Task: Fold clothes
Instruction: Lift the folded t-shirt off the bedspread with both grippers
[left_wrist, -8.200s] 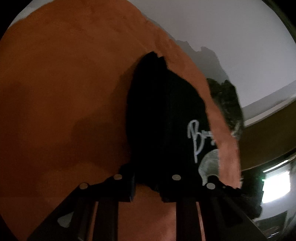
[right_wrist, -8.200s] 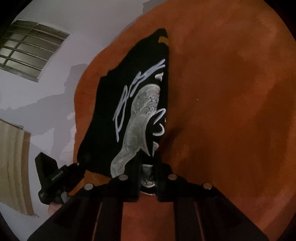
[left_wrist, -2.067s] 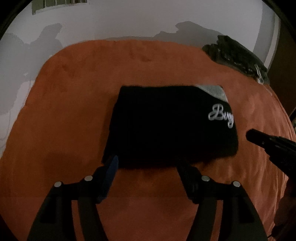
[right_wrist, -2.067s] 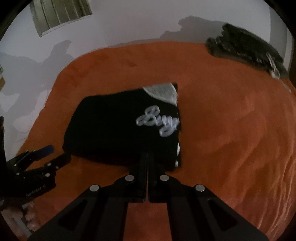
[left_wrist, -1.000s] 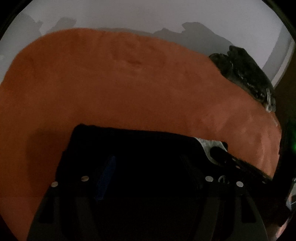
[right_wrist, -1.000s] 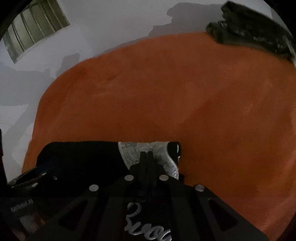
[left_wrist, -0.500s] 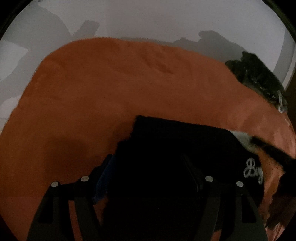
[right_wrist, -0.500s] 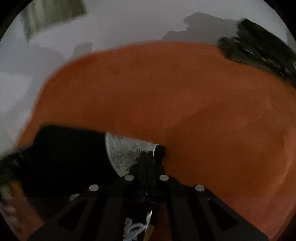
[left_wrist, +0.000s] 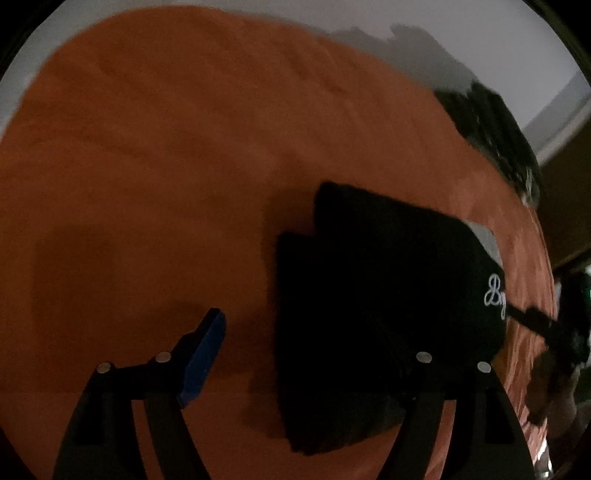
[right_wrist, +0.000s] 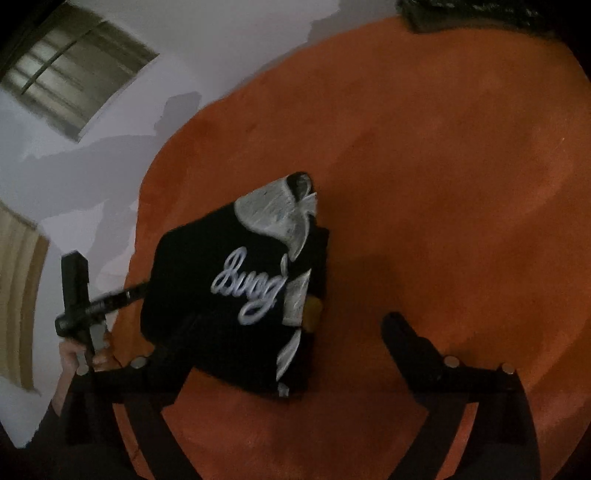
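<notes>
Both of my tongs stood with jaws parting and nothing pinched. The left gripper (left_wrist: 314, 354) had its blue-padded finger (left_wrist: 202, 357) over bare cover, while its other finger was lost against the dark cloth, so I could not tell whether that finger touched it. The right gripper (right_wrist: 280, 343) was spread wide; one finger overlapped the near corner of the garment in that view, and the other stood clear over the orange bed cover (right_wrist: 443, 166).

The folded black shirt (right_wrist: 229, 295) lay flat on the cover, just ahead of the right tongs and toward their left, its white script and grey print uppermost. In the left view it sat ahead and right of centre, with a stepped edge where the layers did not line up.

Risks, in my judgement: either finger withdrawing low could snag a loose layer and drag the fold open. The uneven edges suggested the bundle could slump if nudged. The dim light made contact hard to judge. A second dark heap of clothes (left_wrist: 491, 129) lay well apart at the far edge.
</notes>
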